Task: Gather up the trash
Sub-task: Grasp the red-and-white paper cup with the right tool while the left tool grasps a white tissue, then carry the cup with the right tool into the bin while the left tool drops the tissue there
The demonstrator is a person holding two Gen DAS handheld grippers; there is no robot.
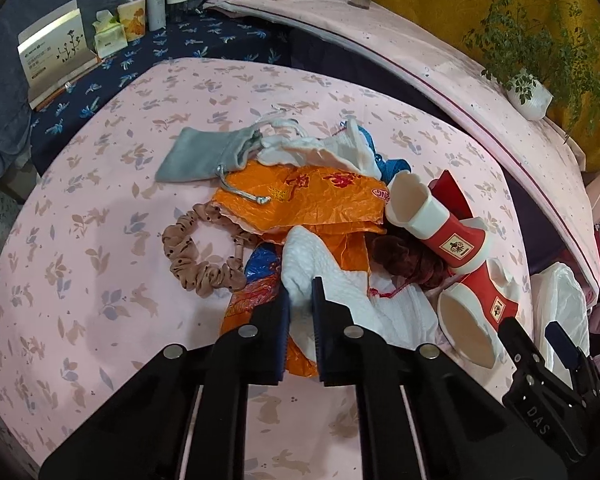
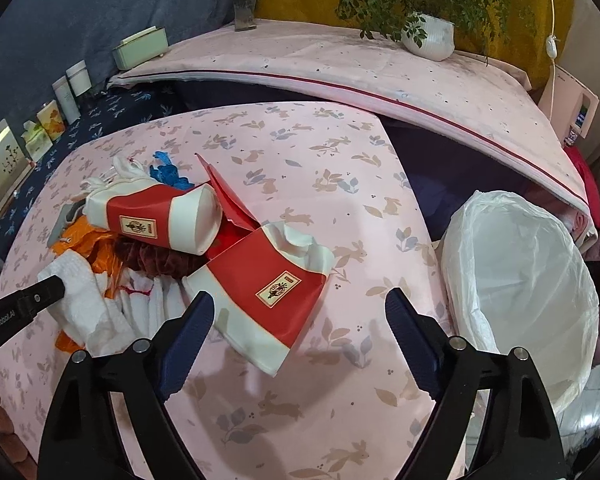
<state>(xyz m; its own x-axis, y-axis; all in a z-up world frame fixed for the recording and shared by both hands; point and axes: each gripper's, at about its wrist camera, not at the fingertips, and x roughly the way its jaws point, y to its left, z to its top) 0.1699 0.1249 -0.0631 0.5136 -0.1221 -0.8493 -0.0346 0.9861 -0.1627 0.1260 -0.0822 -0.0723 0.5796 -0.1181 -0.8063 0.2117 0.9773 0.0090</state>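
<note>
A pile of trash lies on the pink rabbit-print cloth [image 1: 100, 220]. My left gripper [image 1: 300, 300] is shut on a white paper towel [image 1: 324, 276] that lies over an orange wrapper [image 1: 300, 196]. Two red-and-white paper cups lie beside it: a far one [image 1: 432, 220] and a near one [image 1: 476, 312]. In the right wrist view my right gripper [image 2: 300, 312] is open, its fingers either side of the near crushed cup [image 2: 268, 292], not touching it. The far cup [image 2: 160, 224] lies behind. A white-lined bin [image 2: 528, 280] stands to the right.
A grey drawstring pouch [image 1: 208, 156], a brown dotted scrunchie [image 1: 188, 256] and a dark red scrunchie [image 1: 408, 260] lie in the pile. Boxes and tubes [image 1: 112, 28] stand at the back left. A potted plant [image 2: 428, 36] sits on the far pink ledge.
</note>
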